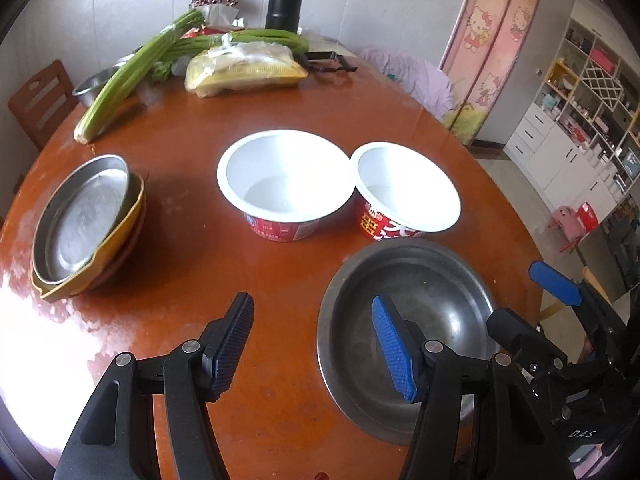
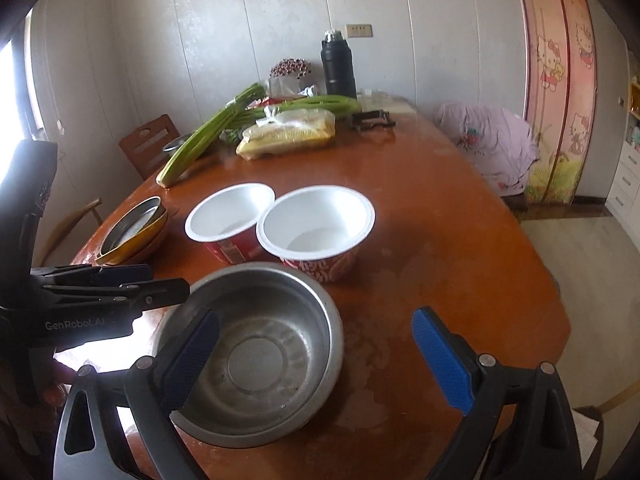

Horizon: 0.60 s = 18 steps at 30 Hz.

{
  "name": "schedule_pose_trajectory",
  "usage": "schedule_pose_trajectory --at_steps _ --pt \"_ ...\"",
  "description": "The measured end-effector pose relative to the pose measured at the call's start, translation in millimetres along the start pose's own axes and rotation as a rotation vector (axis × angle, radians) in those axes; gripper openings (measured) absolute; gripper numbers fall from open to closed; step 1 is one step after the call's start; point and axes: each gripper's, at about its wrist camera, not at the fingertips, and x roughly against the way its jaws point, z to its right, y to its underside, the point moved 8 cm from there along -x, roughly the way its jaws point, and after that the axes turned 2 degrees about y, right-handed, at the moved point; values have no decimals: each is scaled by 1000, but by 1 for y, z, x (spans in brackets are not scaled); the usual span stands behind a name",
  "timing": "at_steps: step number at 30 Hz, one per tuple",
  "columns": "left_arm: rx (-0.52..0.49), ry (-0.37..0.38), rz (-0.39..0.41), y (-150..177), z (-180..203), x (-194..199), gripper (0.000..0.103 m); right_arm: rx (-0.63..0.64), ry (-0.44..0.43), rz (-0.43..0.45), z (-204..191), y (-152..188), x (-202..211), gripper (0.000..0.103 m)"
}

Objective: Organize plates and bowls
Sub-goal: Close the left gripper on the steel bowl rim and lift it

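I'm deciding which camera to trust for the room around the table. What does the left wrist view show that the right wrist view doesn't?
Only the left wrist view shows the open shelving unit with drawers and the small pink stool on the floor.

Only the right wrist view shows the bright window at the left edge.

Both show the steel bowl nearest the grippers, two white paper bowls, the plate stack, the greens and the black flask on the brown table.
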Motion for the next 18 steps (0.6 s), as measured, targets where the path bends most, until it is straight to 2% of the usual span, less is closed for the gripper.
schedule_pose_trajectory --at_steps 7,14,18 --pt "-17 2 -27 7 6 -12 63 -20 -14 -40 6 14 -16 97" --pt "-15 15 -80 17 10 -28 63 -47 11 -140 12 32 -38 97" --pt "-11 31 -96 20 11 -34 63 -32 44 -128 12 33 -40 84"
